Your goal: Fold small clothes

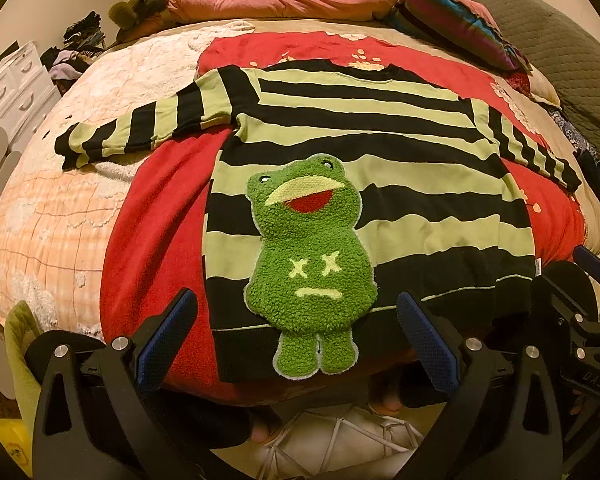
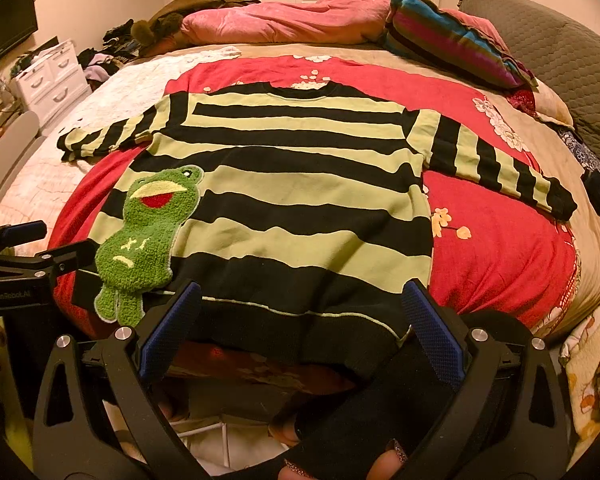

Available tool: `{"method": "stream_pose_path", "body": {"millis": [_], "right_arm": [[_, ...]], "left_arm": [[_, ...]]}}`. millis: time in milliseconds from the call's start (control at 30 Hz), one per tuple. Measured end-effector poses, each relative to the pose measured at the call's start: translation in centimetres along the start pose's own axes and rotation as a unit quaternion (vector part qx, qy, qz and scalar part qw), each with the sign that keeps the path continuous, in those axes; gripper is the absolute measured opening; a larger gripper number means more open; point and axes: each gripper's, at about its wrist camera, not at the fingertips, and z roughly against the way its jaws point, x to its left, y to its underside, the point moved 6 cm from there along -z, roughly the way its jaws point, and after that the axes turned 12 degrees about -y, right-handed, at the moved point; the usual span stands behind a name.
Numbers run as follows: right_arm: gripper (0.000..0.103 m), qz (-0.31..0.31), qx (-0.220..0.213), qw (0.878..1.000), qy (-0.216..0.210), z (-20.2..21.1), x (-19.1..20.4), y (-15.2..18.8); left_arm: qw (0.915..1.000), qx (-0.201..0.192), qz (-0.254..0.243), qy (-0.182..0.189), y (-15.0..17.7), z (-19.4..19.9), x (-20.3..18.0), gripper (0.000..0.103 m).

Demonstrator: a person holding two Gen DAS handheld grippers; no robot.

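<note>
Bedroom, cluttered; bed (image 2: 572, 248) under red blanket (image 2: 500, 264). Striped sweater (image 2: 284, 200) lies flat at blanket centre, front up, sleeves spread, likely smoothed ready for folding. Long axis 6 to 12 o'clock: hem near, collar far. Left gripper (image 1: 296, 332) and right gripper (image 2: 300, 322) both released, empty, poised at hem.

The sweater (image 2: 284, 208) has broad black and pale green stripes, with a fuzzy green frog patch (image 1: 312, 264) whose mouth is red. It lies on a red blanket (image 2: 500, 248) printed with pale flowers, over what looks like a peach checked quilt (image 1: 48, 224). Blue pads (image 1: 428, 340) line black fingers.
</note>
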Motion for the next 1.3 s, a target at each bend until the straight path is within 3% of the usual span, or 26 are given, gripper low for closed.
{"method": "stream_pose_path", "body": {"millis": [1300], "right_arm": [[0.094,-0.006,-0.008,1.000,-0.002,-0.5,-0.9,-0.9]], "left_arm": [[0.9999,0.012,-0.003,-0.006,-0.4,-1.5,-0.3,0.099]]}}
